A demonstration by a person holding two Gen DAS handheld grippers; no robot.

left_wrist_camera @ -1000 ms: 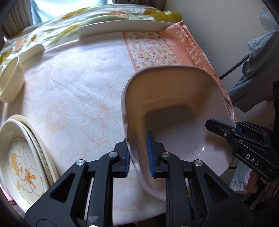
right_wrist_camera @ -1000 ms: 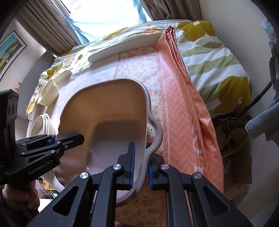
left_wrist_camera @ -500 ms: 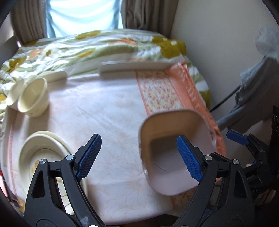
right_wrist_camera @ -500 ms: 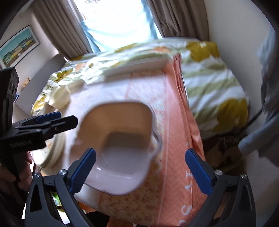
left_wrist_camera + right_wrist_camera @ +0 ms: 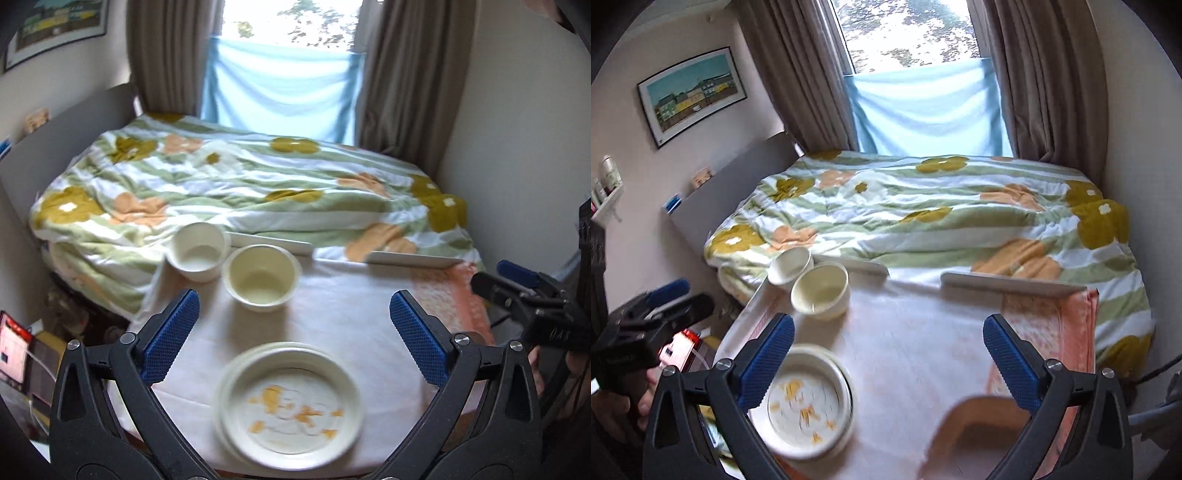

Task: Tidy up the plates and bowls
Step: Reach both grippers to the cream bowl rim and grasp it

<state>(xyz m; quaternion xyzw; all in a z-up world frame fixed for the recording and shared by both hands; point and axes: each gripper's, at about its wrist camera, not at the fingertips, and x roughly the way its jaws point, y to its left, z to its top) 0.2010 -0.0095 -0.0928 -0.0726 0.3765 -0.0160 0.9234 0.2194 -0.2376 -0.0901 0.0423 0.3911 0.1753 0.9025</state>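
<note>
Both grippers are raised above the table (image 5: 343,317) with fingers spread wide and nothing between them. Left gripper (image 5: 295,334): the stack of plates (image 5: 290,406) lies directly ahead of and between its fingers, near the table's front edge; the top plate carries an orange print. Beyond the fingertips, slightly toward the left finger (image 5: 171,334), stands the cream bowl (image 5: 261,277), touching or just beside the white bowl (image 5: 199,253) farther off at the table's far left corner. Right gripper (image 5: 888,356): the plates sit by its left finger (image 5: 768,358), and the rim of the tub (image 5: 979,435) shows low in the view, just inside its right finger (image 5: 1010,362), at the table's near edge on the orange cloth (image 5: 1049,325). The right gripper also appears at the right margin of the left view (image 5: 517,291). Judged from the glossy, thick-rimmed look, plates and bowls are rigid ceramic or hard plastic: stiff, smooth, liable to slip and possibly to chip. A bowl is best taken by pinching its wall, one finger inside and one outside the rim; a plate by its raised rim at the near edge, lifted level. The stack is likely heavy for a single pinch. The tub is broad and appears light; two opposite rim grips would suit it.
</note>
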